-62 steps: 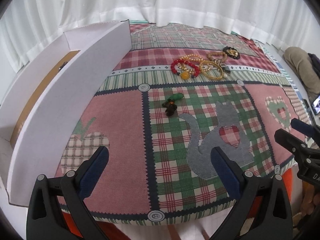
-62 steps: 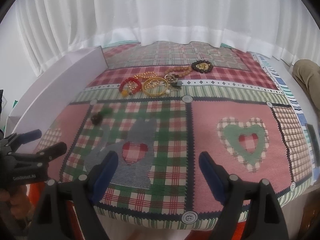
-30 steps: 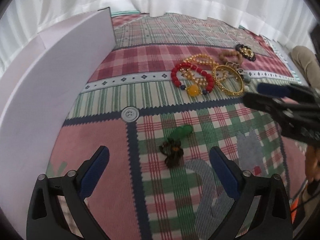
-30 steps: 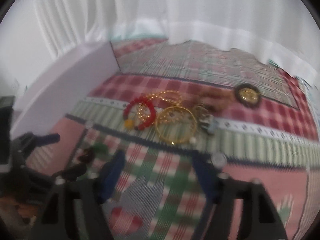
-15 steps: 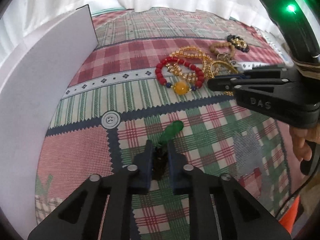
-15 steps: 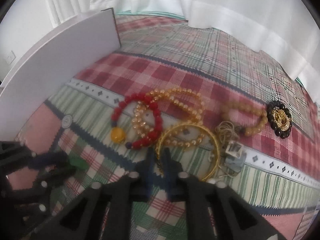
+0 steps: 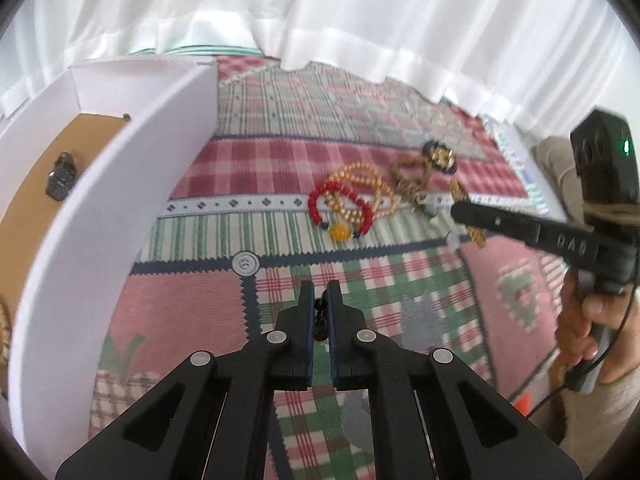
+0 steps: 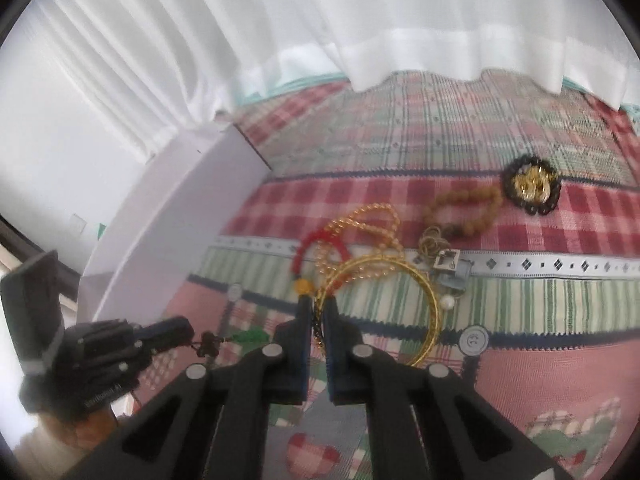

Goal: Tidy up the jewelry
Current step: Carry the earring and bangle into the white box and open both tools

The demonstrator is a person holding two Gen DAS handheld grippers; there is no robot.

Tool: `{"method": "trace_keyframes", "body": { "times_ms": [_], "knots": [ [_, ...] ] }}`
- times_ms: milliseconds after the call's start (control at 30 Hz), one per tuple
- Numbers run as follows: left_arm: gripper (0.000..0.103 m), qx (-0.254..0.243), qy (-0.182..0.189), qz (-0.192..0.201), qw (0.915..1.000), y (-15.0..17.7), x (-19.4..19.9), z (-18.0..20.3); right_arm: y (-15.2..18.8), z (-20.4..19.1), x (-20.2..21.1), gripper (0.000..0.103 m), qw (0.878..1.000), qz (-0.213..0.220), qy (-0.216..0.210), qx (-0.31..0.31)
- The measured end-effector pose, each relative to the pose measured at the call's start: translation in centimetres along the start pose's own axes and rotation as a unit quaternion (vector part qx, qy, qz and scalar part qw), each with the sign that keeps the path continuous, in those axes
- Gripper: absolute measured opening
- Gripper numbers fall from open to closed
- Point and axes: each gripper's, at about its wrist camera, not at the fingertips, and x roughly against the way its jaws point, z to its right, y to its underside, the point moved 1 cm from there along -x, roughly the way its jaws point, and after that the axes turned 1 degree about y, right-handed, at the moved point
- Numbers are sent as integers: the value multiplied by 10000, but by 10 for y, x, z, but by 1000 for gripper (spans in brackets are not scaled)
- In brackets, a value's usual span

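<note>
Now both grips are made: the left gripper [image 7: 319, 312], whose jaws stood wide a second ago, has pinched shut on the small green pendant [image 8: 248, 337] and lifts it off the quilted cloth [image 7: 180, 312] near its front edge. Just beyond, the right gripper [image 8: 316, 322] has likewise clamped tight on the gold bangle [image 8: 432, 300], tilting it up from the bead pile [image 7: 352, 204] mid-cloth. Further left, the white box [image 7: 120, 184] waits at the cloth's left edge, likely the destination for both.
</note>
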Motion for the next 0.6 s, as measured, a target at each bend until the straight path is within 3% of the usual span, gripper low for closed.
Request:
{"method": "trace_keyframes", "body": {
  "times_ms": [300,500,600],
  "knots": [
    [4,591,-168,656,9960,-23,100,-40,-16,-61,17,6,9984,153,-253,488],
    [4,1070,-649,1329,9832,-44,180,-95,-50,-143,18,6,9902,333,-779,1106],
    [4,1296,-942,1494,9757,-52,200,-129,-69,-190,10,6,9834,378,-987,1472]
  ]
}}
